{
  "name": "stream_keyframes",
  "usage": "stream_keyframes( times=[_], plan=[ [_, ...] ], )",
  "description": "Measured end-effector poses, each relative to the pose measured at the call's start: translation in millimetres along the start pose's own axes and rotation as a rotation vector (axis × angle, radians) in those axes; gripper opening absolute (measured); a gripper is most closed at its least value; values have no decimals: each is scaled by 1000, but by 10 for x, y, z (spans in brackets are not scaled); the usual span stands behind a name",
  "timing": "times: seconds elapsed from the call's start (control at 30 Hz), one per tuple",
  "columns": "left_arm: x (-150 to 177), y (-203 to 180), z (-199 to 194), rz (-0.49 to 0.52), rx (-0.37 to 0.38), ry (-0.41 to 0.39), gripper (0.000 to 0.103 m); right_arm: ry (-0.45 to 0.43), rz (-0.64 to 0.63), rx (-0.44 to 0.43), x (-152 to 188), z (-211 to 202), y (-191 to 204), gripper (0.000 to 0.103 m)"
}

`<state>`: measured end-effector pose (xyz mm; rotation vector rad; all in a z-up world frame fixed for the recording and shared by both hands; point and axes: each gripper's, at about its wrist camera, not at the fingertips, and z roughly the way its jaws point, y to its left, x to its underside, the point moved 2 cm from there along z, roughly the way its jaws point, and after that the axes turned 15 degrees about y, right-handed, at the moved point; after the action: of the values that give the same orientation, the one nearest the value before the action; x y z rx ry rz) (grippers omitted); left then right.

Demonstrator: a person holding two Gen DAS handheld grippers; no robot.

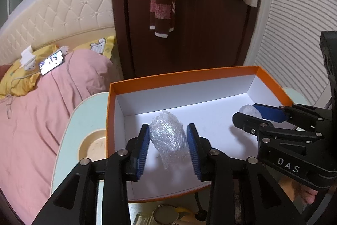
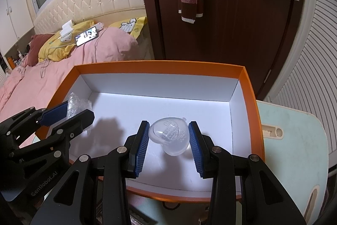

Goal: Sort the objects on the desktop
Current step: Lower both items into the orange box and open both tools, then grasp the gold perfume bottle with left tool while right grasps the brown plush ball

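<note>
An orange box (image 1: 189, 75) with a white inside lies open on the small table. A wad of bubble wrap (image 1: 168, 136) stands between the blue pads of my left gripper (image 1: 168, 130), low over the box floor; the right pad shows a slight gap, so the jaws are open around it. My right gripper (image 2: 168, 128) is shut on a clear heart-shaped plastic case (image 2: 169, 136), held above the floor of the box (image 2: 160, 65) with its shadow beneath. Each gripper shows in the other view: the left gripper (image 2: 79, 109) at the box's left, the right gripper (image 1: 244, 112) at its right.
The pale green table (image 1: 84, 115) has a round cream hollow (image 1: 94, 144) left of the box. Small metal items (image 1: 166, 214) lie at its near edge. A pink bed (image 1: 31, 109) with a lit phone (image 1: 51, 62) is to the left; a dark door (image 1: 200, 24) stands behind.
</note>
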<state>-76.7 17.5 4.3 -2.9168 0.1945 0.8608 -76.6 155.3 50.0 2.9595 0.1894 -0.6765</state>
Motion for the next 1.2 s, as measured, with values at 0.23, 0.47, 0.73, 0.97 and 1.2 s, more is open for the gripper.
stream_keyframes(
  times=[0.23, 0.47, 0.73, 0.97, 1.2],
  plan=[
    [-2, -35, -136, 7, -7, -47, 71, -33, -13, 33, -2, -84, 36, 40],
    [19, 59, -359, -21, -1, -82, 76, -120, -5, 69, 8, -302, 21, 66],
    [279, 167, -653, -10, -3, -99, 76, -148, 39, 34, 105, -569, -102, 66],
    [627, 341, -767, -55, -10, -64, 76, -155, 90, 12, 321, -755, -255, 66],
    [1060, 548, -698, -111, -26, -5, 76, -131, 97, 39, 654, -827, -344, 66]
  ],
)
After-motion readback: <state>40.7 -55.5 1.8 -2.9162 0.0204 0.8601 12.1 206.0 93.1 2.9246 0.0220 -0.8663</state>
